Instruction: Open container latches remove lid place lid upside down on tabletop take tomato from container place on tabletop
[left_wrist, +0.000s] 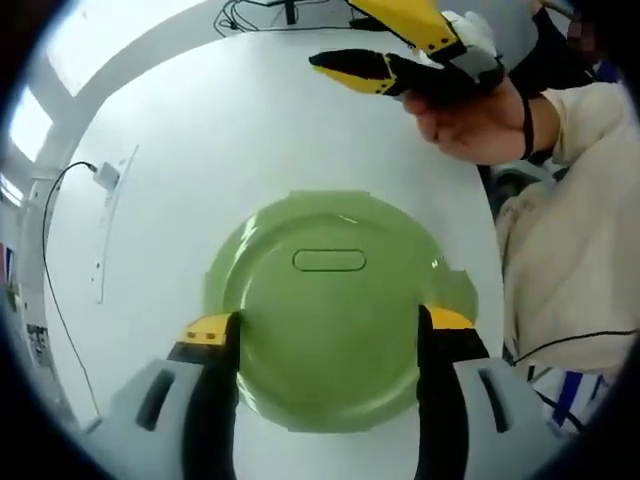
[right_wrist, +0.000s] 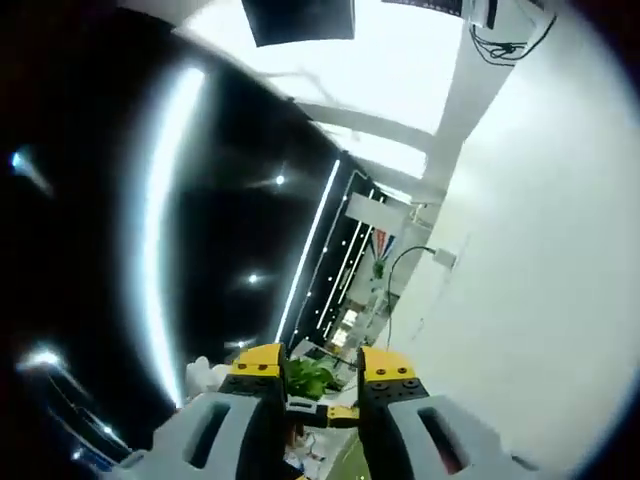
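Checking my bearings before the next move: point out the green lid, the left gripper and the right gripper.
green lid (left_wrist: 330, 310): left gripper view, centre of its flat top.
left gripper (left_wrist: 328, 330): left gripper view, midway between its yellow-tipped jaws.
right gripper (left_wrist: 385, 45): left gripper view, between its yellow jaws, held in a hand.

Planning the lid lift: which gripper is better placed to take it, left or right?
Left. In the left gripper view the left gripper straddles the green lid, jaws open on either side of it above the white table. The right gripper is held off beyond the lid, in a hand.
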